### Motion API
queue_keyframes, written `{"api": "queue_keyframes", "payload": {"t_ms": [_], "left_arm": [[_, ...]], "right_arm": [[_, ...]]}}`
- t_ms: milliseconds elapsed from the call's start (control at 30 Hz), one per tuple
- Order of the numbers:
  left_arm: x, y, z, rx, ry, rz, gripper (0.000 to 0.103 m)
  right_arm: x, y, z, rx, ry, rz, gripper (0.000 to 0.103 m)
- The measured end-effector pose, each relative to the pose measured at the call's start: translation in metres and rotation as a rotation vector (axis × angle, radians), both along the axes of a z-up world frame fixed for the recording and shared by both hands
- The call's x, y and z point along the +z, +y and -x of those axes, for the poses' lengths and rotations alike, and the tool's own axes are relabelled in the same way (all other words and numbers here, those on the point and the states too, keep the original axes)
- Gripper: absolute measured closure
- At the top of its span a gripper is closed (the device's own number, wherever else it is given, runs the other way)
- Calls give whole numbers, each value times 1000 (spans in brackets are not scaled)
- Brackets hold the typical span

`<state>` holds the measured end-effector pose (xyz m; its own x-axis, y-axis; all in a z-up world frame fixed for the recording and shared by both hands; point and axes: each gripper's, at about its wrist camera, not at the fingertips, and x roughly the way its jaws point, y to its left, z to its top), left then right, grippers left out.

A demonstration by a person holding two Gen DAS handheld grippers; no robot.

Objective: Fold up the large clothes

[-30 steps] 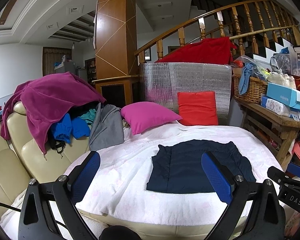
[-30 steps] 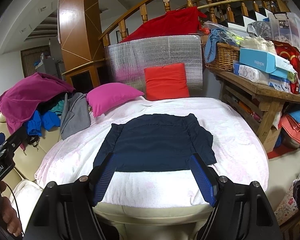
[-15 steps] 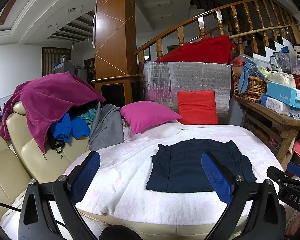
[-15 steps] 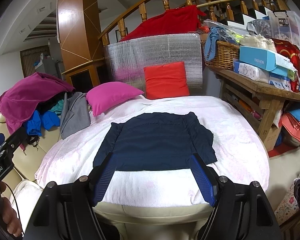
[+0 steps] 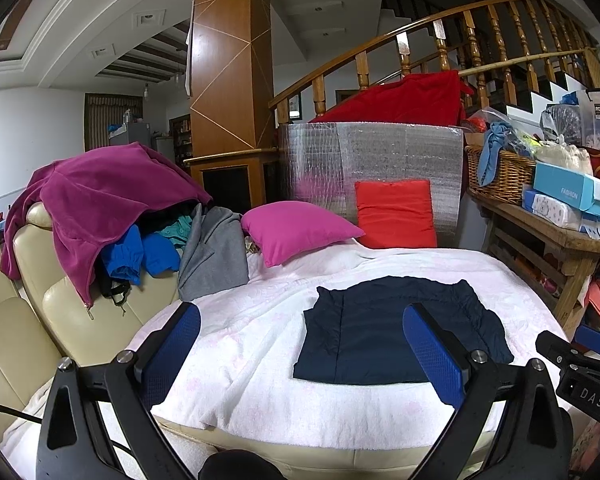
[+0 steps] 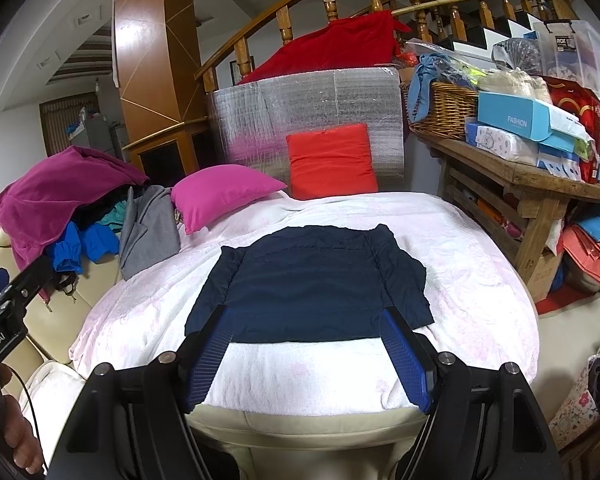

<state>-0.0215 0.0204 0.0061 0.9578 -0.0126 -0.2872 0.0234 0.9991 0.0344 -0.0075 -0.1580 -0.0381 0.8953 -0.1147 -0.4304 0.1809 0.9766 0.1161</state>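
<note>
Left gripper (image 5: 300, 344): jaws spread wide, holding nothing, above the near-left edge of the blanket.
Right gripper (image 6: 306, 350): jaws wide apart, empty, centred just short of the garment's near hem.
White blanket (image 6: 480, 264): covers the cream sofa (image 5: 16, 336).
Clothes heap (image 5: 112, 208): on the sofa back, left, well apart from the garment.
Wooden table (image 6: 520, 176): right, cluttered.
Navy garment (image 6: 312, 284): flat mid-blanket, sleeves folded in.
Pink cushion (image 6: 224, 192), red cushion (image 6: 332, 160): behind the garment.

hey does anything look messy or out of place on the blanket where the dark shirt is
Nothing much. The navy blue garment lies flat on the pale pink blanket, sleeves folded inward, slightly wrinkled along those folds. The real clutter is off to the side: the heap of magenta, blue and grey clothes dumped over the cream leather sofa back.
</note>
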Motion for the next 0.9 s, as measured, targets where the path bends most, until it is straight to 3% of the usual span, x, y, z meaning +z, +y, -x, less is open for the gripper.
{"api": "queue_keyframes", "payload": {"t_ms": [900], "left_arm": [[0,2,-4,4,4,9,2]], "right_arm": [[3,3,-1,-17,-14,4,25]]}}
